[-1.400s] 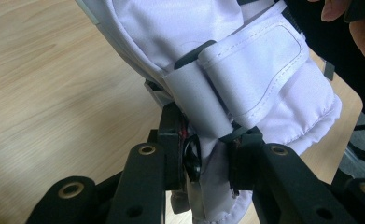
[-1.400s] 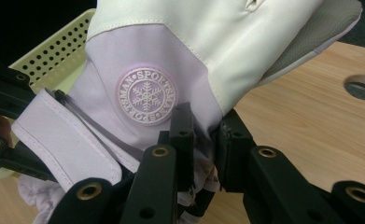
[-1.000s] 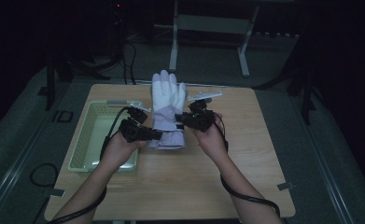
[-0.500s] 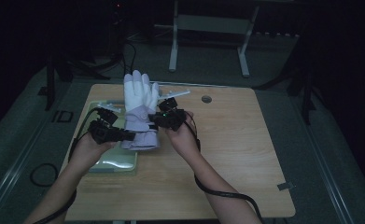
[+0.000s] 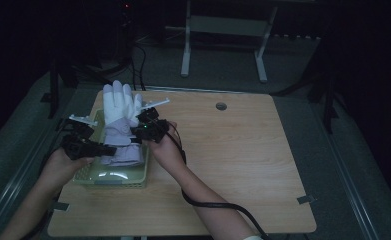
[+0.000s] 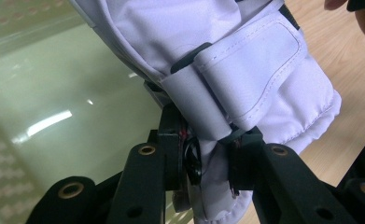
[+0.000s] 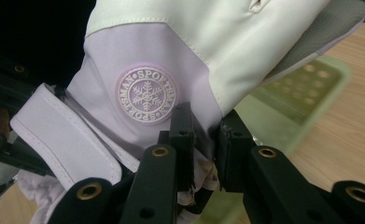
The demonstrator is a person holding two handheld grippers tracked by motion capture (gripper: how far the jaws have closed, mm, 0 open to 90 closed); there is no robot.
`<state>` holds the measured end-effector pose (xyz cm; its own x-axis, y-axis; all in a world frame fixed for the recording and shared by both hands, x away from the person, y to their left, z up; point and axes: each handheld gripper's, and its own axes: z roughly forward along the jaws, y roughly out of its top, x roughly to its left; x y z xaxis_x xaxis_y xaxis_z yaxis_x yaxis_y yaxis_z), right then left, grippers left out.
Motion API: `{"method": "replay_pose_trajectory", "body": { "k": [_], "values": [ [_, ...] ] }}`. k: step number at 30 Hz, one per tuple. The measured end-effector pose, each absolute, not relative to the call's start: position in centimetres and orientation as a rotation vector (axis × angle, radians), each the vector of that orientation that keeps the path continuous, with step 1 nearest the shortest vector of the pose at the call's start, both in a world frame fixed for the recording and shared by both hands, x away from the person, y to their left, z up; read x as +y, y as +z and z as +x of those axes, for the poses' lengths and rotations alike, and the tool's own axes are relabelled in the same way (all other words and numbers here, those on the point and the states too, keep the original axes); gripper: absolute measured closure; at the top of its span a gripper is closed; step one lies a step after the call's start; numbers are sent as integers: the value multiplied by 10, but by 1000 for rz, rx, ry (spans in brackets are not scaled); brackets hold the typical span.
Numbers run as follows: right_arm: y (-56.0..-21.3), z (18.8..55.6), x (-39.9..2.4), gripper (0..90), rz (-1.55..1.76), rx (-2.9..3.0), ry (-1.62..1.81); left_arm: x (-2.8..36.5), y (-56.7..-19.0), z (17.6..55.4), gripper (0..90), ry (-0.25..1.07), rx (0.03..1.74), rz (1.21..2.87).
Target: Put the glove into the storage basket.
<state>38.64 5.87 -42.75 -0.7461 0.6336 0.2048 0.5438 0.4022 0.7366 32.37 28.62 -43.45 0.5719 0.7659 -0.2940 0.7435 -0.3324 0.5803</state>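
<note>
Bare table right of the basket.

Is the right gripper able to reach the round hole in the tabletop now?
Probably not yet: the right gripper is shut on the glove above the green basket. The wood toward the hole is bare.

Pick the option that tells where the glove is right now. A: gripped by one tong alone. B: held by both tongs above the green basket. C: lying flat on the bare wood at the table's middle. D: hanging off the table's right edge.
B: the left tongs and right tongs each pinch the glove at its cuff, over the green basket.
</note>
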Motion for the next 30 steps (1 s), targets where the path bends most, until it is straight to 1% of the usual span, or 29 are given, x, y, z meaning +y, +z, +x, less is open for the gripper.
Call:
{"method": "replay_pose_trajectory", "body": {
  "k": [1,5,11,12,17,22,25,30],
  "values": [
    [-429,385,69,787,1060,2544,1271,295,-438,325,720,22,1197,2108],
    [-434,385,77,788,1068,2551,1245,303,-447,328,720,2,1208,2113],
    [-462,383,86,788,1069,2589,1151,302,-467,330,718,-50,1250,2157],
    [-470,382,88,788,1071,2606,1125,302,-477,331,717,-78,1279,2175],
    [-484,381,93,789,1076,2636,1068,301,-489,332,716,-99,1311,2203],
    [-503,377,104,788,1055,2673,968,302,-506,336,716,-185,1396,2230],
    [-507,375,108,789,1033,2674,928,302,-512,338,714,-213,1432,2234],
    [-511,373,115,778,1007,2677,860,299,-518,341,710,-218,1457,2262]
  ]
}}
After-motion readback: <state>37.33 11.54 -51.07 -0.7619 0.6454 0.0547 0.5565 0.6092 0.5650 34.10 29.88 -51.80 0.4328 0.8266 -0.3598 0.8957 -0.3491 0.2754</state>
